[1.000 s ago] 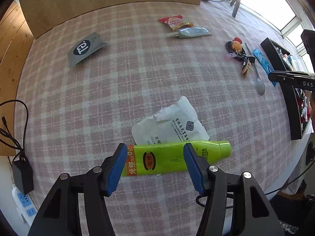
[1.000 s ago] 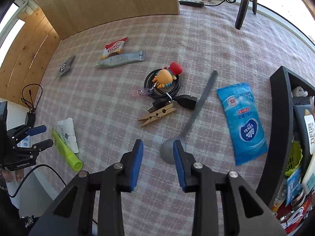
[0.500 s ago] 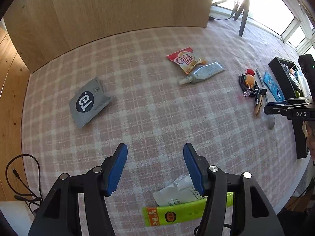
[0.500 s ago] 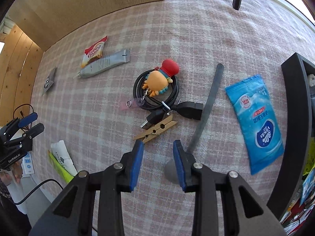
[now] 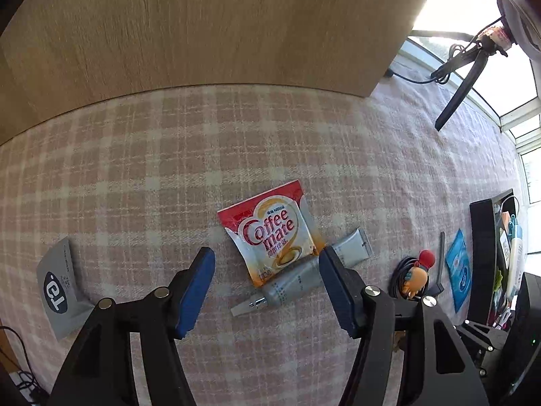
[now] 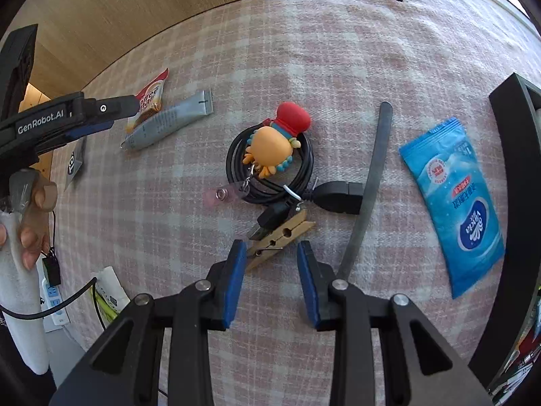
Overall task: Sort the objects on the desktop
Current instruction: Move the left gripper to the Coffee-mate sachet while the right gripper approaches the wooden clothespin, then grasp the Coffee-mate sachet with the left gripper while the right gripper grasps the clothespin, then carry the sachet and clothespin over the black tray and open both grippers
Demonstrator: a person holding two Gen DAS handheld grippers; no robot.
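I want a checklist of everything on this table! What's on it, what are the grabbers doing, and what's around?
Surface: pink plaid tablecloth.
Job's things: Coffee mate sachet overlapping grey tube; wooden clothespin; blue tissue pack; grey spoon; grey sachet.
Clutter: cartoon keychain lying on the cable coil.
Grippers: left gripper open, empty; right gripper open near the clothespin.
Cables: coiled black USB cable.
Surroundings: black organizer tray, wooden board, tripod.
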